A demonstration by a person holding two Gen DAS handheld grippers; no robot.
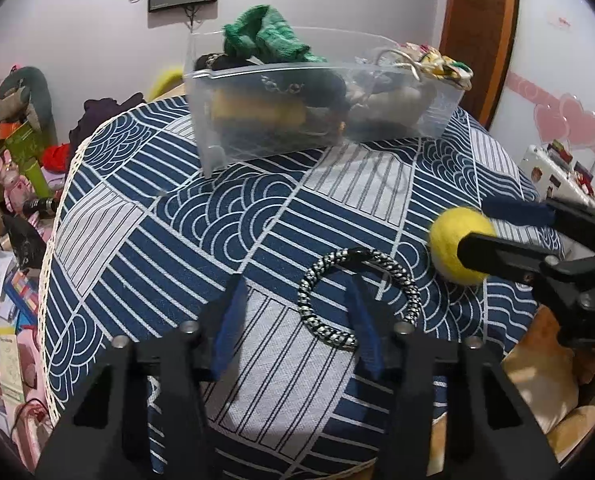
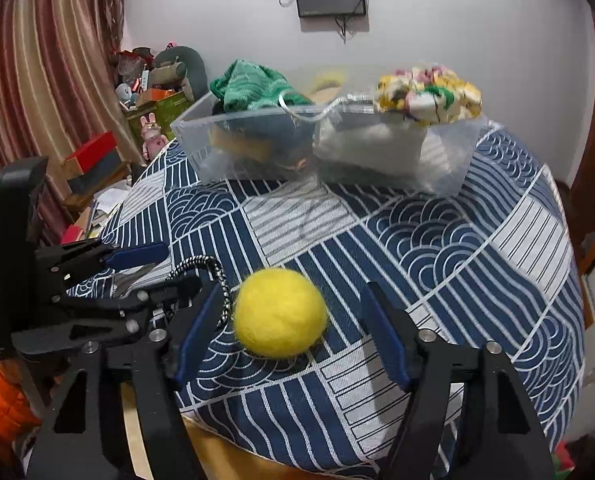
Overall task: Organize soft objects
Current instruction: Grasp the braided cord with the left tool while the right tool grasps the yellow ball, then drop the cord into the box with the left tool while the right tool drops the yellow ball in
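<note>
Most of the sorting looks done already: your clear plastic bin (image 2: pixel 257 148) at the far side of the table is piled with soft things, among them a green knitted piece (image 2: pixel 253 86) at its left end and a flowery fabric bundle (image 2: pixel 429 94) resting on its right rim. From what you can see, two items are left out on the blue patterned tablecloth (image 2: pixel 437 240), both at the near edge, well apart from the bin.

The yellow felt ball (image 2: pixel 280 312) sits on the cloth between the fingers of your right gripper (image 2: pixel 293 332). Those fingers are spread wide, with a clear gap on each side of the ball, so nothing is held yet. Closing them here looks like the step in hand, and the ball should squash a little under the pads.

The braided black-and-white hair tie (image 1: pixel 359 296) lies flat just beside the ball. Your left gripper (image 1: pixel 295 324) hovers over it with its fingers also apart; one blue pad appears to sit inside the ring and the other outside it, gripping nothing.

So you have, as far as the views show, two pickups and two drops into the bin remaining, with room near the bin's middle
</note>
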